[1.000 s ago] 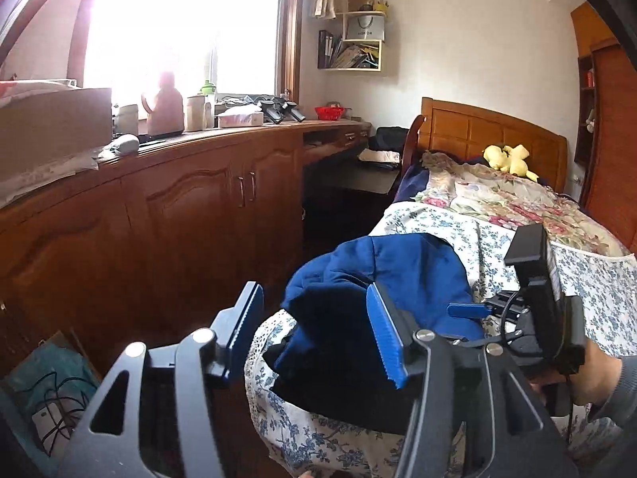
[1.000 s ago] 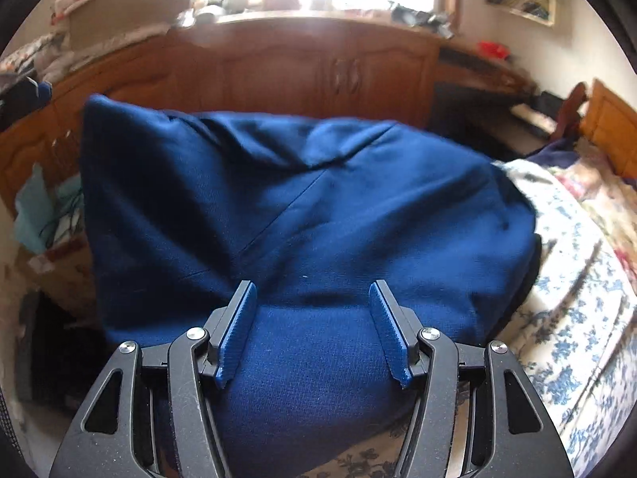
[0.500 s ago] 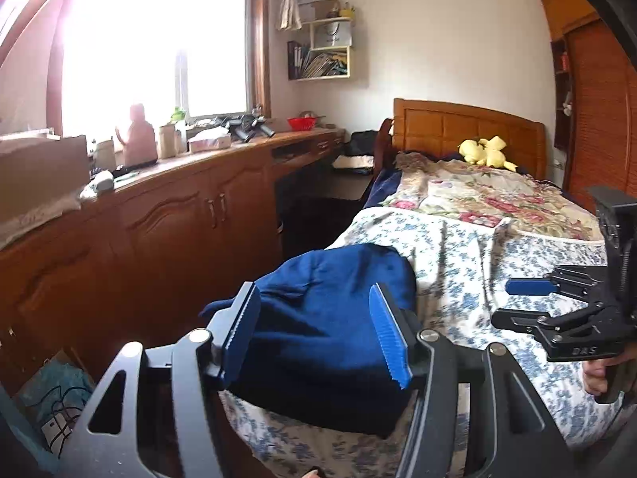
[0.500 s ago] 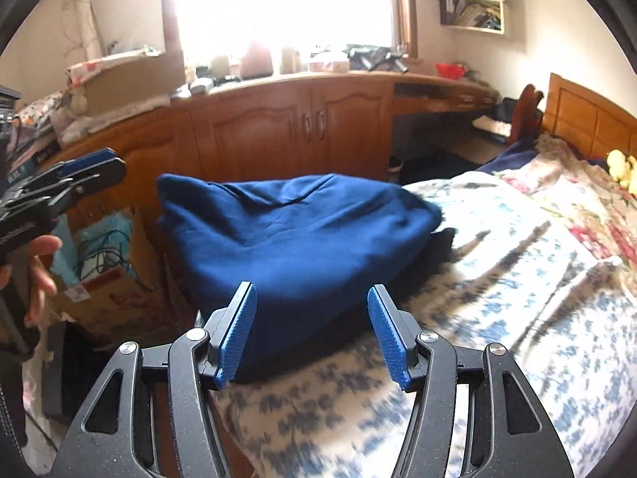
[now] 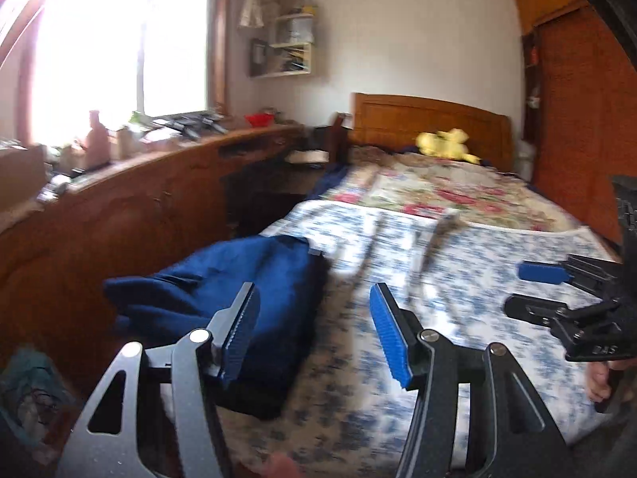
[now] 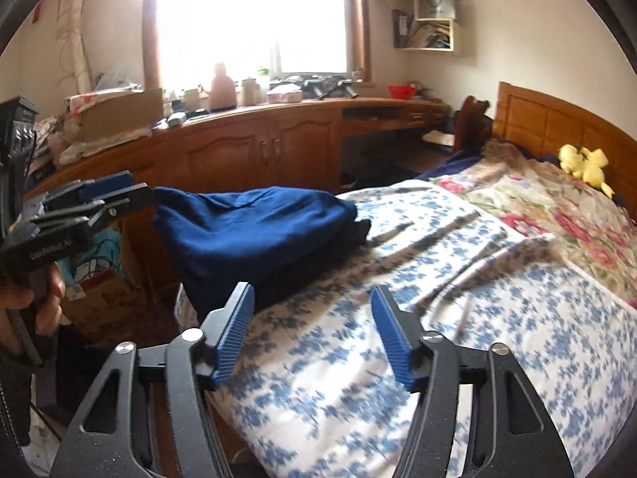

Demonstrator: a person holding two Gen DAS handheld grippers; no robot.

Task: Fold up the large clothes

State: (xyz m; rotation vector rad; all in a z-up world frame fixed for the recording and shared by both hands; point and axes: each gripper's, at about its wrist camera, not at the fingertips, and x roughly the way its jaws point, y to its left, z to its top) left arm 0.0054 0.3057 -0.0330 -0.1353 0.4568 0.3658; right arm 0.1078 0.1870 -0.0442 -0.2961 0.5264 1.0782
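You have drawn both tools back and up from the blue garment (image 6: 254, 231): a second ago your right gripper (image 6: 312, 332) hung so close over the cloth that it filled the view, and now the whole folded bundle sits ahead of it and to its left, near the corner of the bed (image 6: 398, 358). From your left gripper (image 5: 314, 332) the same garment (image 5: 223, 298) lies ahead and left, behind that tool's left finger but not between the pads. Judging from this, the fold on this piece looks finished and set down; the bundle is compact, with a darker layer showing under its near edge, though motion blur in the left view makes it hard to say how neat the edges are.

Neither tool holds anything. Your left gripper's jaws stand apart with only the floral bedspread beyond them. Your right gripper's jaws are opening, with nothing between them but the sheet below.

Both tools tilt downward over the mattress, side by side. Your left hand (image 6: 36, 302) grips its handle at the right tool's far left, beside the wooden cabinets (image 6: 258, 151), and your right hand (image 5: 601, 382) shows at the left tool's lower right.
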